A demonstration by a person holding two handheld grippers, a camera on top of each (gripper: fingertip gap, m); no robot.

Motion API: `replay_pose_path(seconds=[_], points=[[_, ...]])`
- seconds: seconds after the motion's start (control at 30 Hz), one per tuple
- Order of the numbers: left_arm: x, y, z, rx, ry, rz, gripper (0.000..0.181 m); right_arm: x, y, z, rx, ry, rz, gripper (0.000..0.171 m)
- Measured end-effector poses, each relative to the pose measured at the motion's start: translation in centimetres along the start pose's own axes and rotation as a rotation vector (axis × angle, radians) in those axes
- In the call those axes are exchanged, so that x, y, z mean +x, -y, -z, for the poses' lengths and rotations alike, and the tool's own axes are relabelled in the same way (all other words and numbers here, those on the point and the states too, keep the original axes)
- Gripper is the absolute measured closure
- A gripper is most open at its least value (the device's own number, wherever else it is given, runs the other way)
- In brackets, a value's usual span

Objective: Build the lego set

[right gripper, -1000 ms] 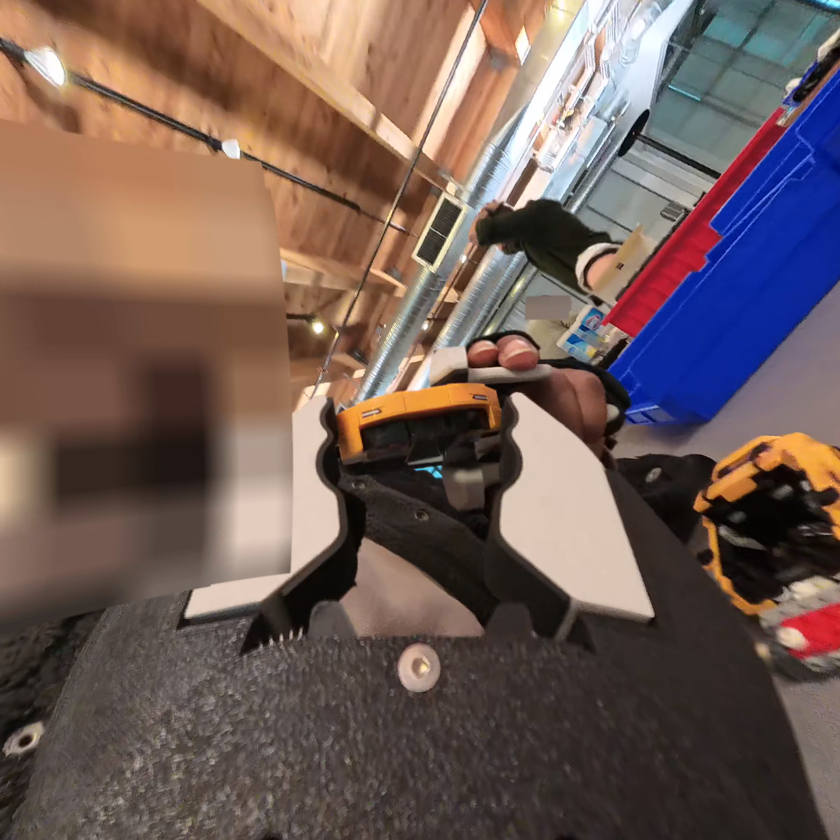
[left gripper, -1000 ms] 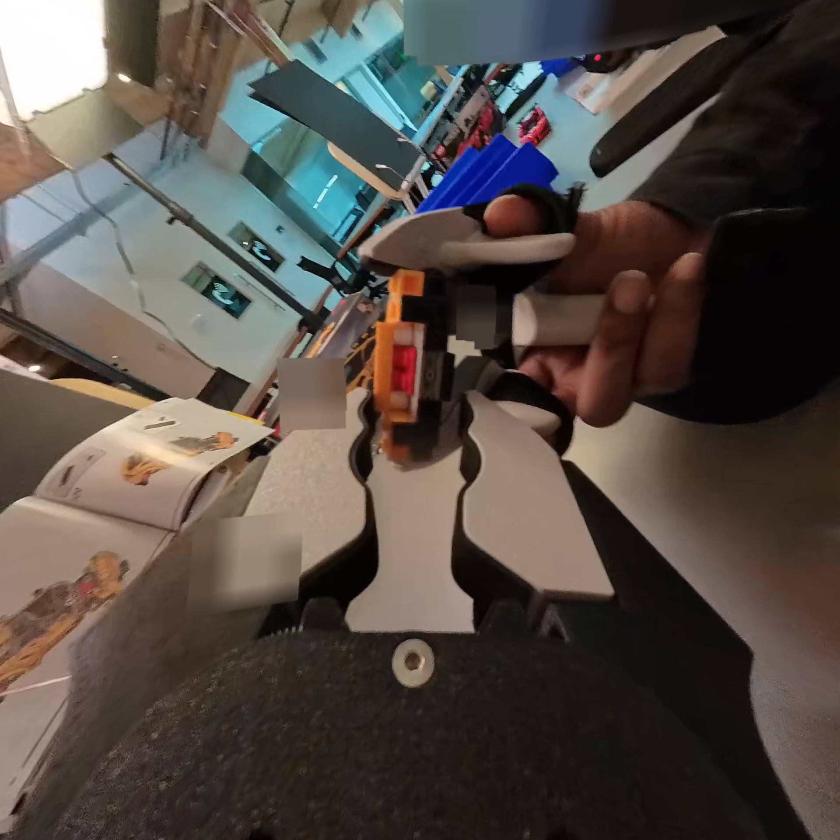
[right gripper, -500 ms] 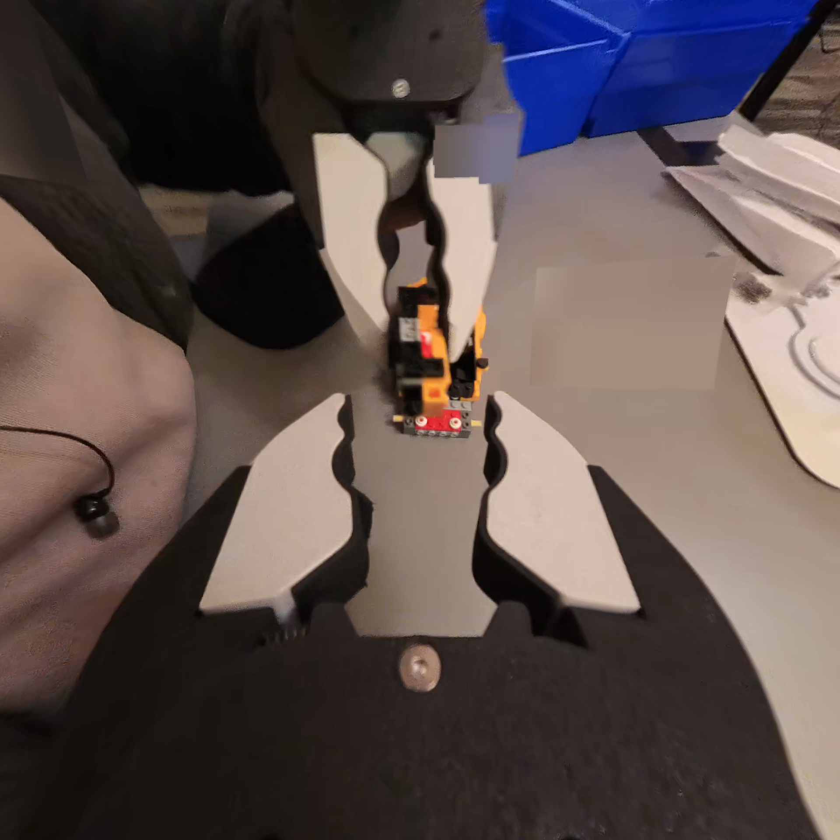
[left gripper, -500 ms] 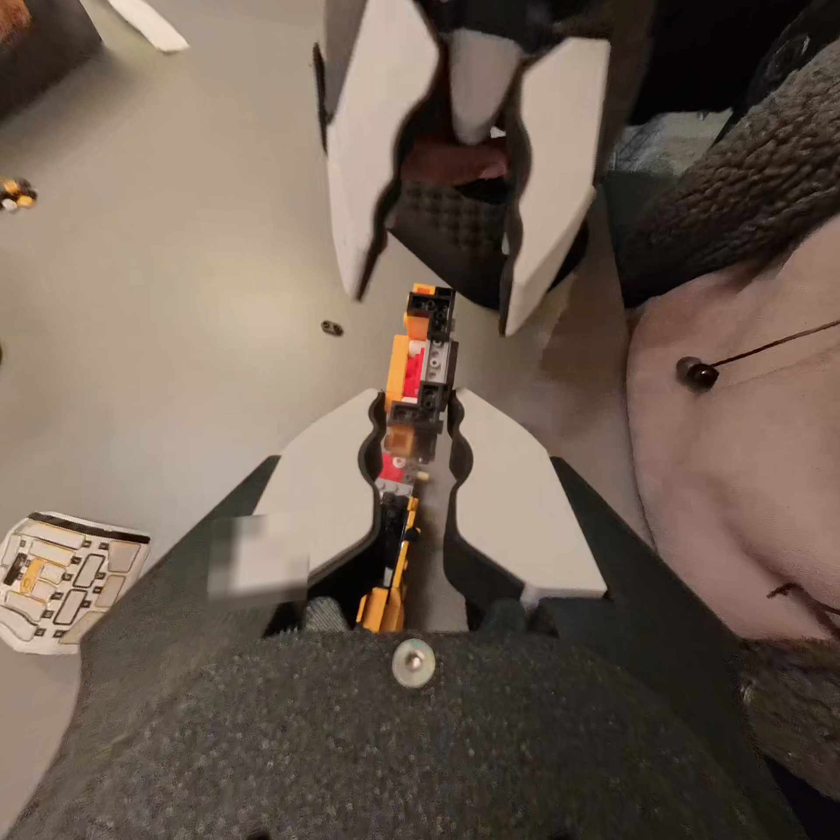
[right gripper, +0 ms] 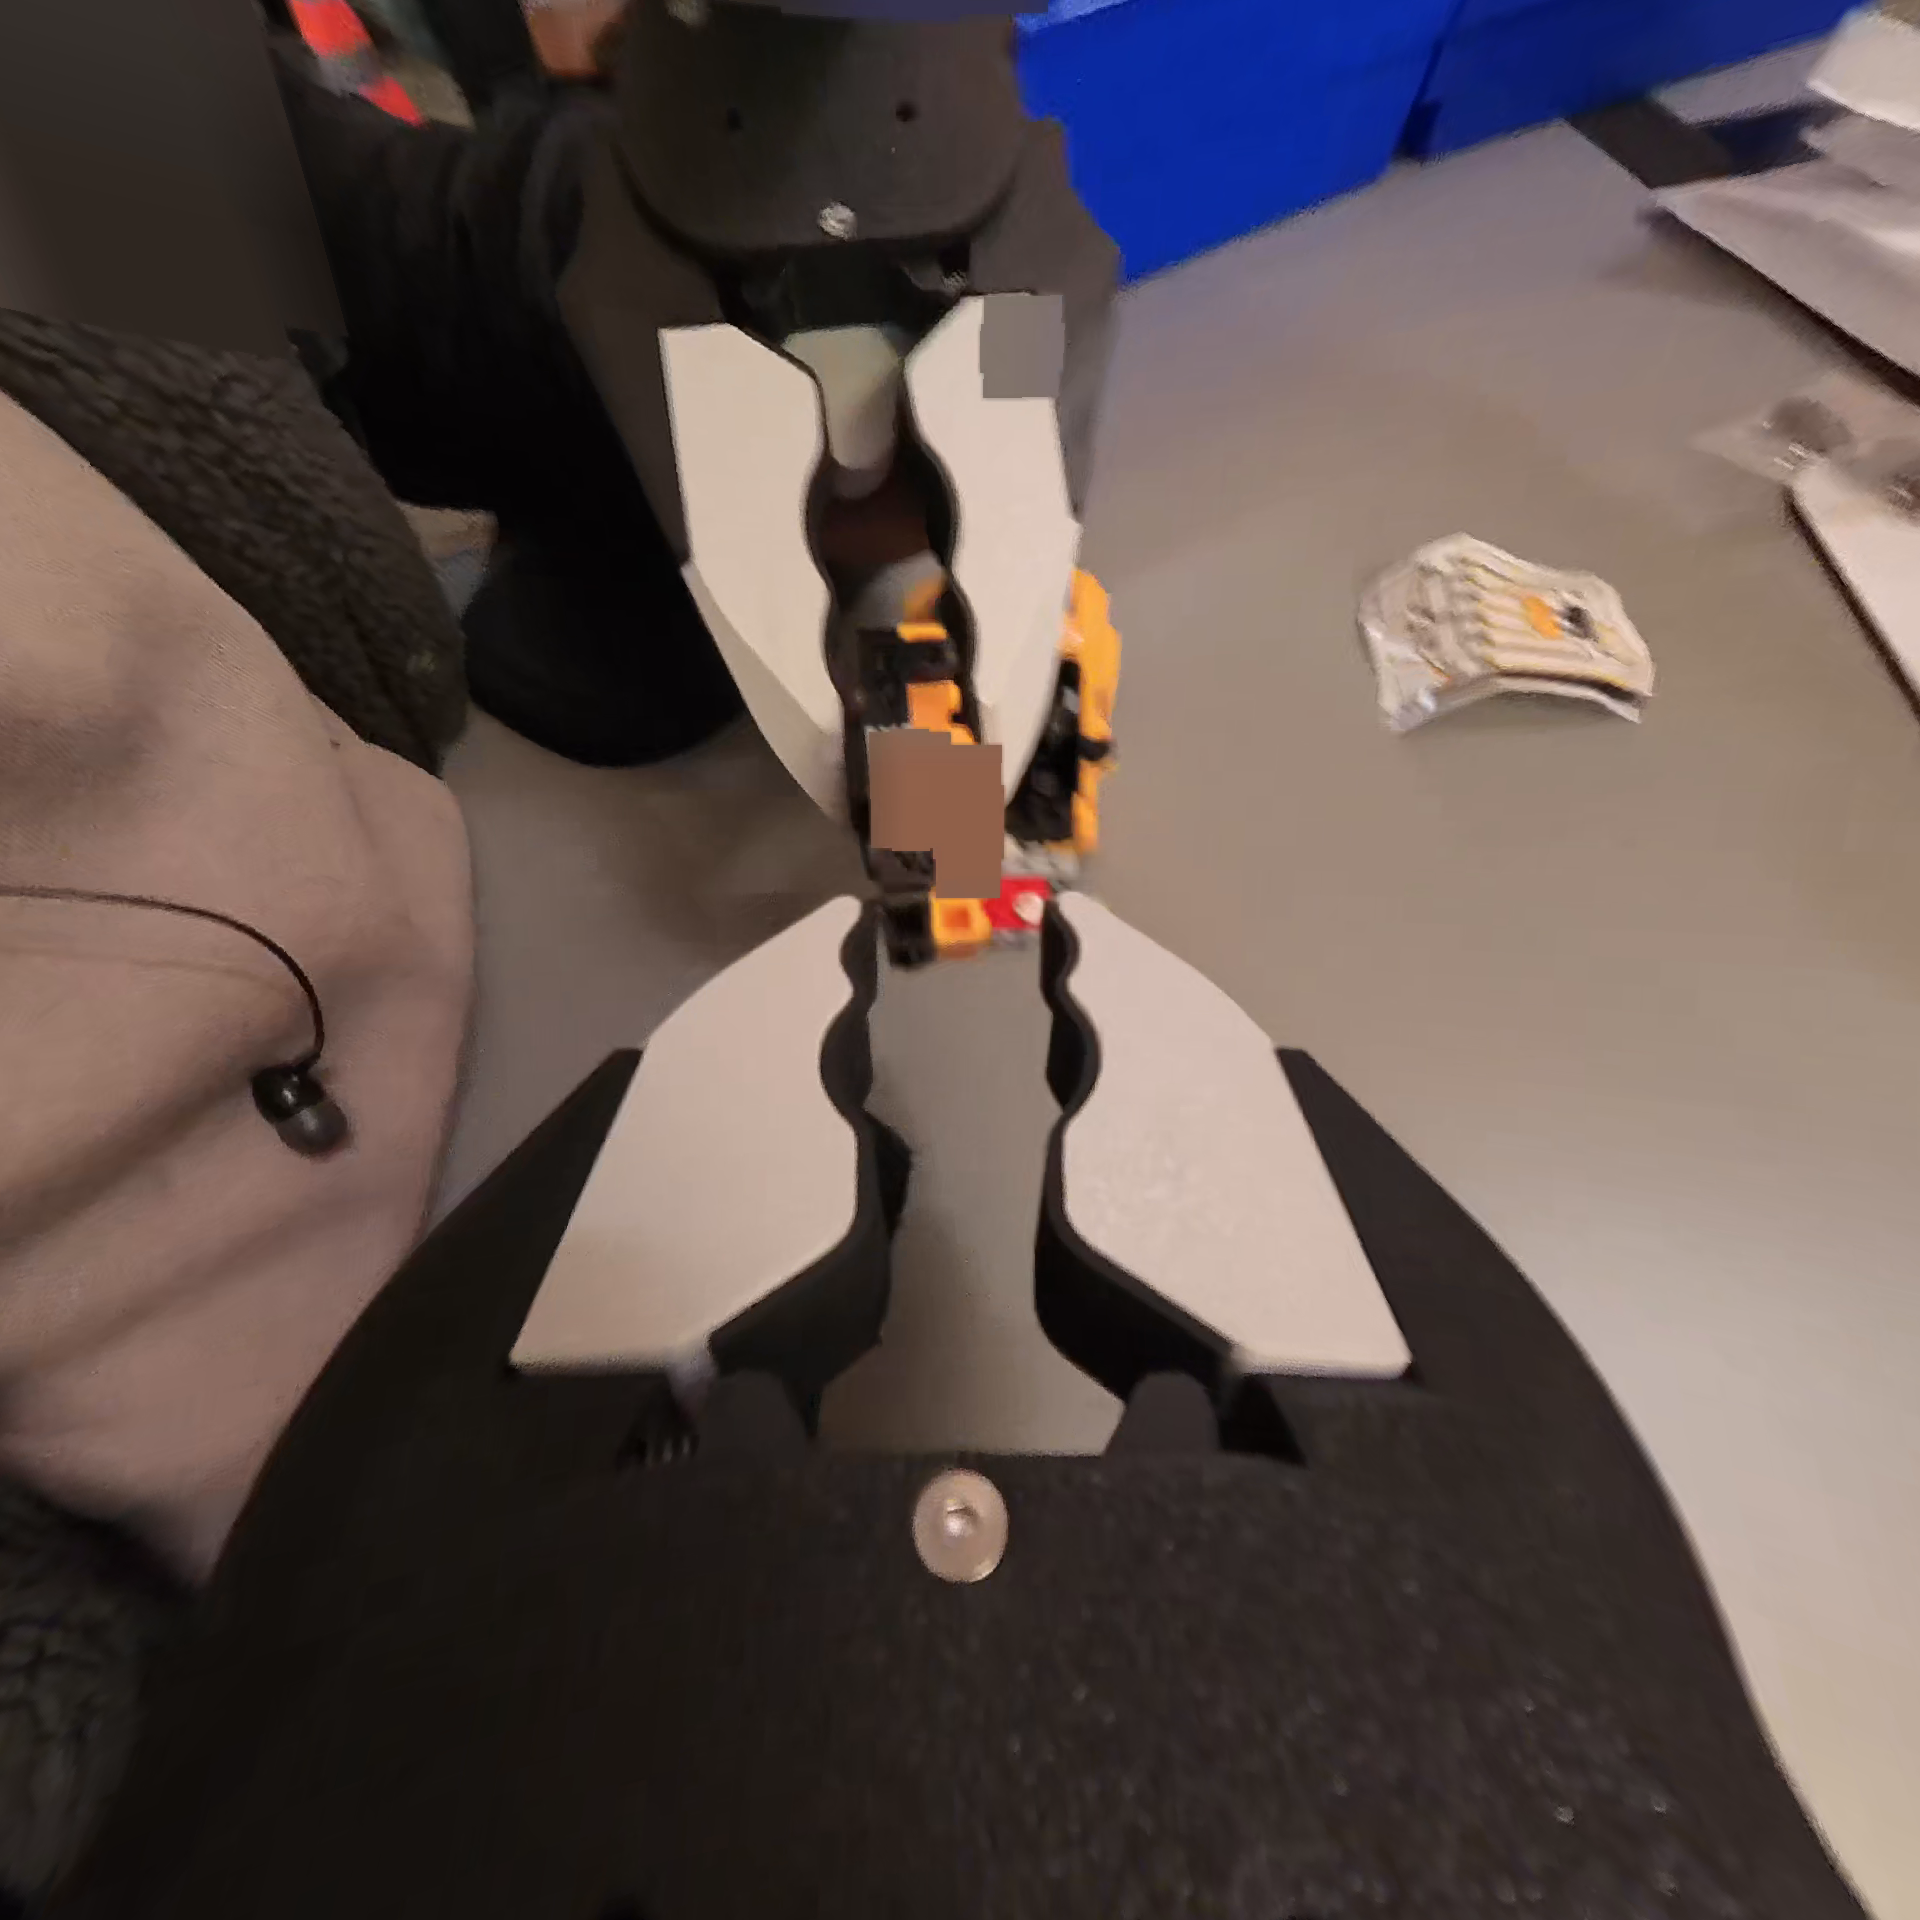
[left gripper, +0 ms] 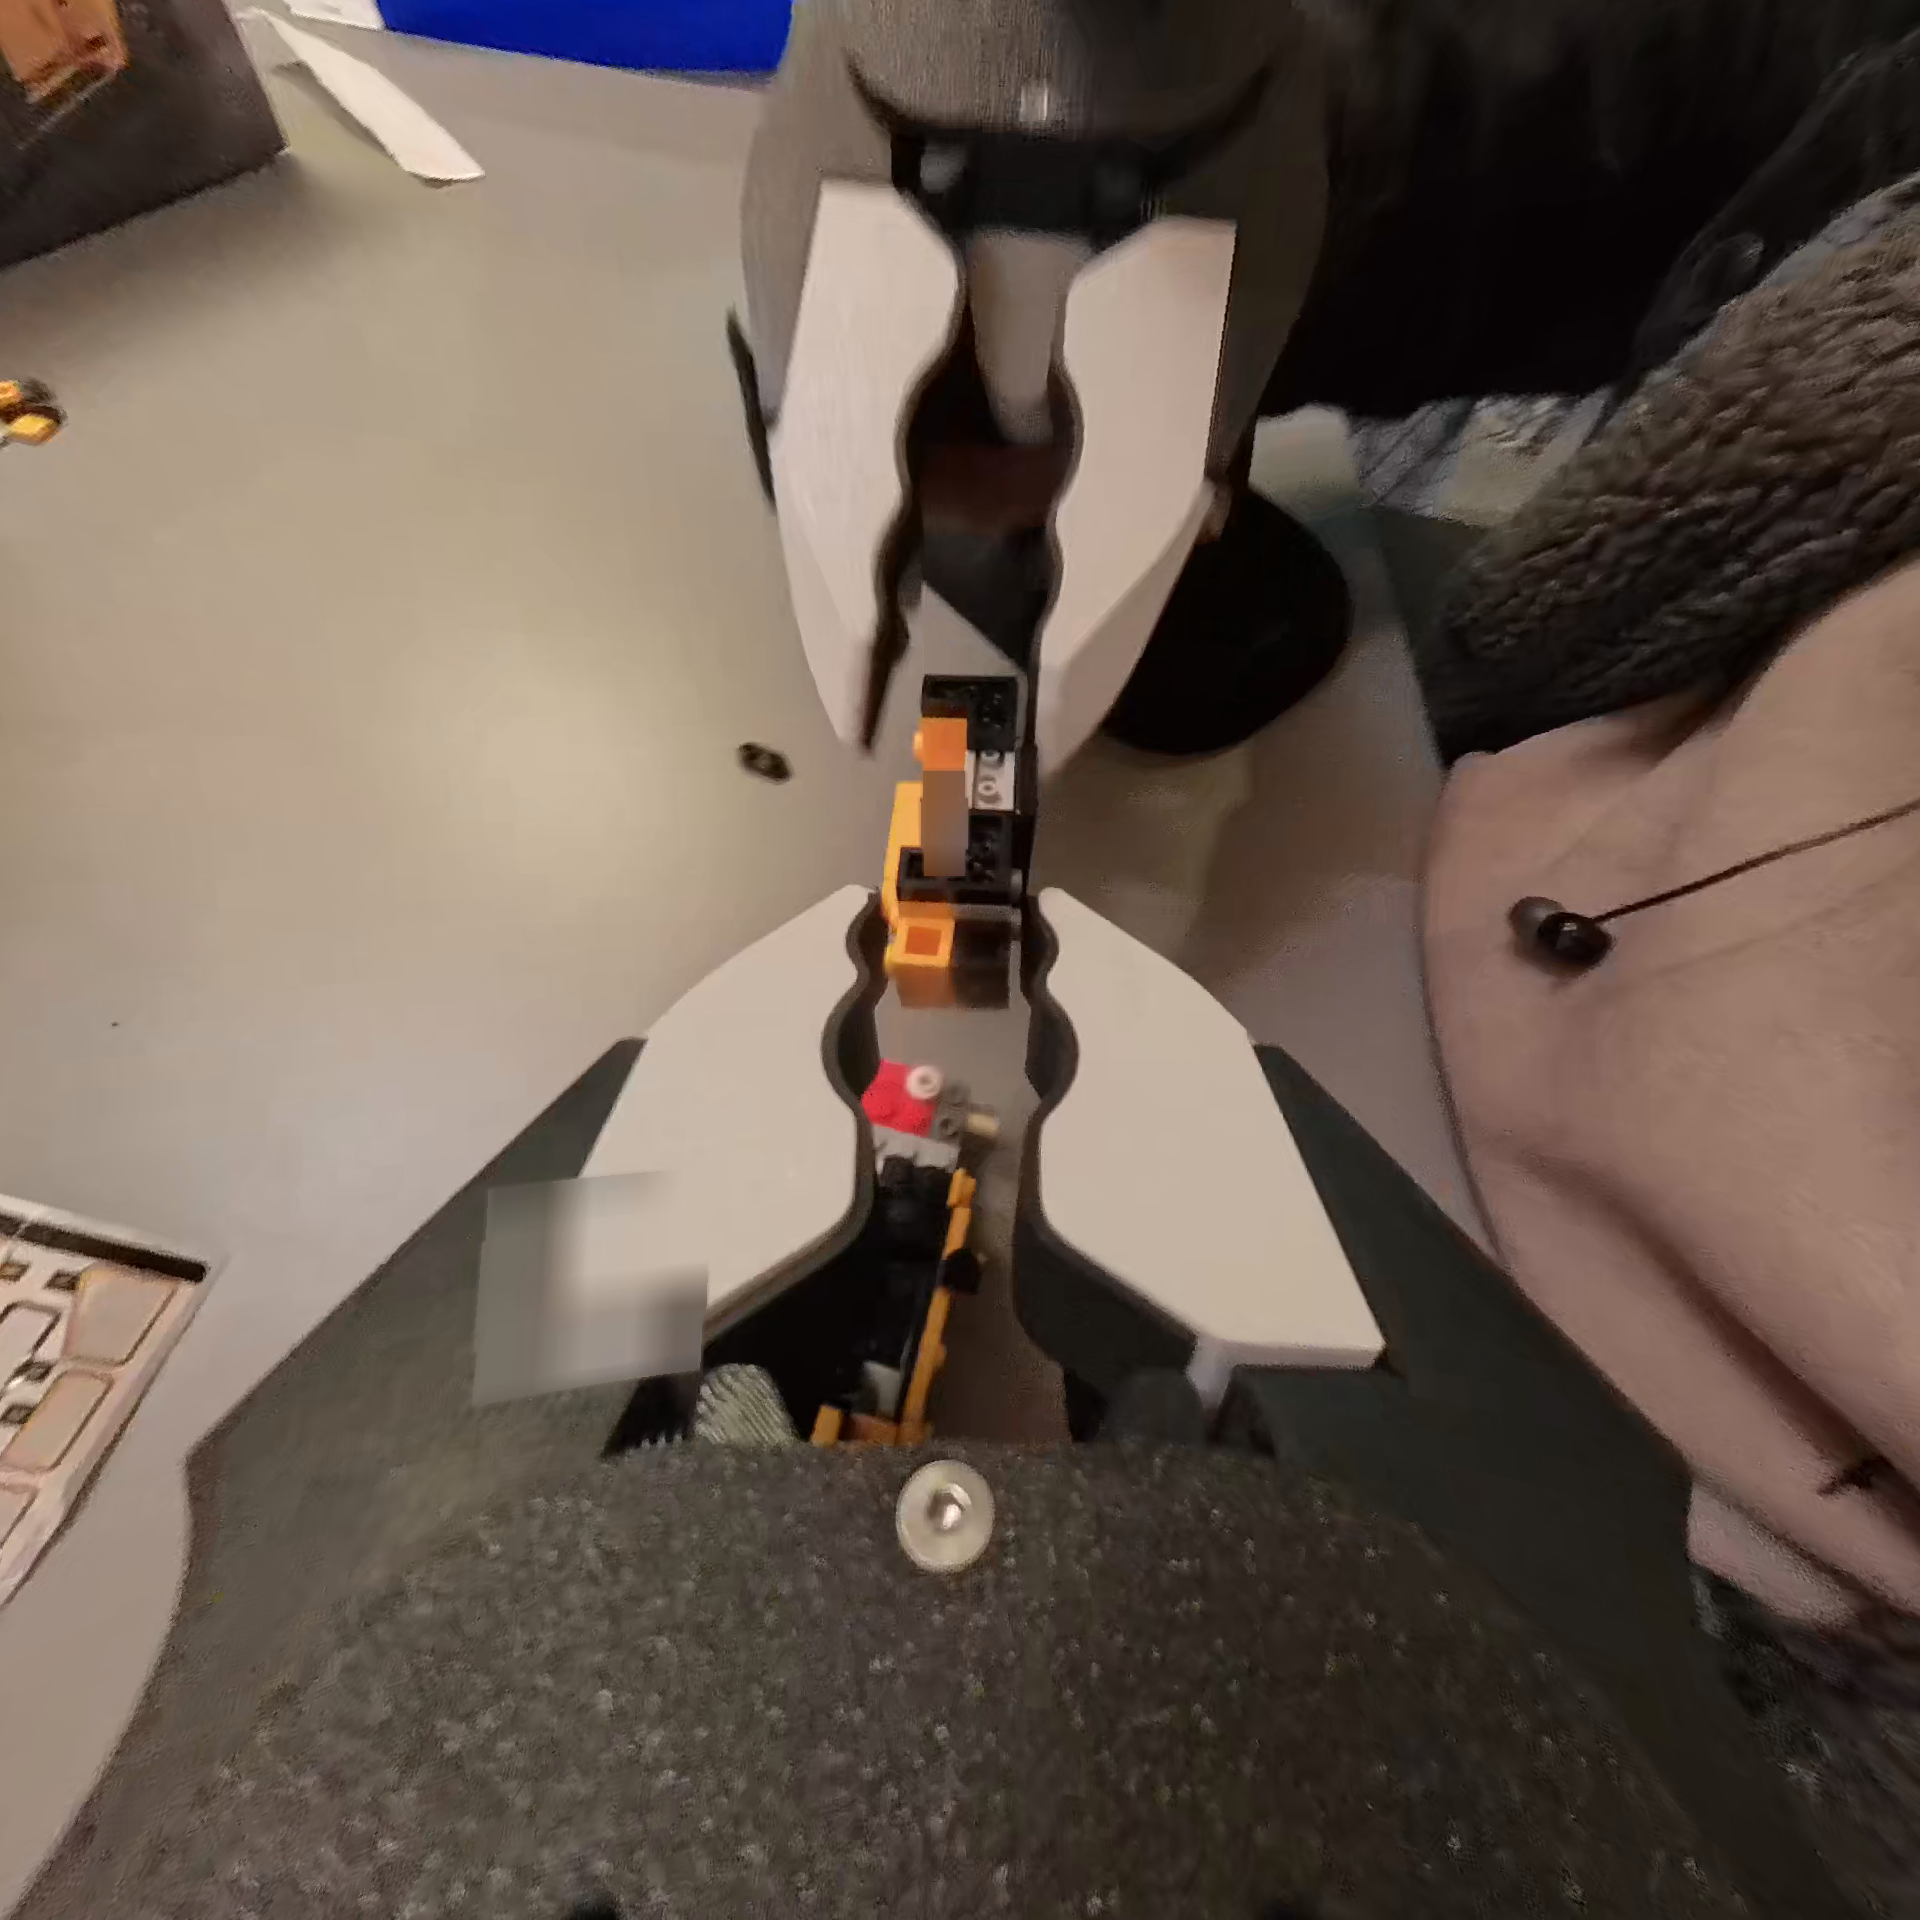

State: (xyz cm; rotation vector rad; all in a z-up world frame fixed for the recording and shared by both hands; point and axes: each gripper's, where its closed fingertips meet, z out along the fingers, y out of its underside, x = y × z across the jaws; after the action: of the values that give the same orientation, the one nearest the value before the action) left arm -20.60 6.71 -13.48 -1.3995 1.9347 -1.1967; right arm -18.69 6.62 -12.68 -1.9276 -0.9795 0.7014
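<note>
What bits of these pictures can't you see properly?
- Right wrist view: a mosaic patch covers the middle of the lego model.
- Left wrist view: the red and black bricks run on under the left claw, whose body hides the rest.
- Right wrist view: blur hides whether the right claw pinches the model.
- Left wrist view: the small orange piece is tiny and cut by the edge.

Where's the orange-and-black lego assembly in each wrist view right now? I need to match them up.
Left wrist view: lego assembly at centre, running up between the near jaws.
Right wrist view: lego assembly at centre, just beyond the near jaws' tips.
Shared landmark: black cord bead, right side versus left side.
</note>
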Motion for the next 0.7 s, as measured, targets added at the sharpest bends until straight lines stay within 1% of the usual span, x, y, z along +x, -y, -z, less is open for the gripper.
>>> replay_pose_path(seconds=[0.03, 0.1, 0.17, 0.27, 0.3, 0.43, 0.53, 0.63, 0.7], points=[[-0.4, -0.5, -0.1, -0.015, 0.021, -0.008, 0.156, 1.0, -0.6, 0.9, -0.034, -0.029, 0.012, 0.137], [-0.8, -1.1, -0.2, -0.022, 0.032, -0.012, 0.157, 3.0, -2.9, 2.8, -0.178, -0.087, 0.077, 0.143], [-1.0, -1.4, -0.4, -0.019, 0.021, 0.008, 0.157, 4.6, -5.6, 3.8, -0.34, -0.129, 0.19, 0.147], [-1.7, -2.3, -0.6, -0.056, 0.046, 0.021, 0.157, 5.5, -7.1, 3.2, -0.459, -0.074, 0.29, 0.147], [-1.7, -2.4, -0.6, -0.059, 0.051, 0.026, 0.157, 5.9, -7.3, 2.8, -0.49, -0.051, 0.345, 0.15], [-2.0, -2.3, -0.4, -0.054, 0.067, 0.051, 0.157, 6.8, -8.4, 1.6, -0.645, 0.091, 0.544, 0.152], [-2.4, -2.1, -0.2, -0.038, 0.079, 0.065, 0.157, 6.7, -8.5, 1.2, -0.694, 0.192, 0.598, 0.152], [-2.6, -2.0, 0.1, -0.02, 0.075, 0.08, 0.157, 6.6, -8.9, 0.7, -0.705, 0.236, 0.596, 0.152], [-2.5, -1.9, 0.2, -0.009, 0.063, 0.093, 0.157, 6.2, -9.0, 0.5, -0.69, 0.268, 0.532, 0.164]])
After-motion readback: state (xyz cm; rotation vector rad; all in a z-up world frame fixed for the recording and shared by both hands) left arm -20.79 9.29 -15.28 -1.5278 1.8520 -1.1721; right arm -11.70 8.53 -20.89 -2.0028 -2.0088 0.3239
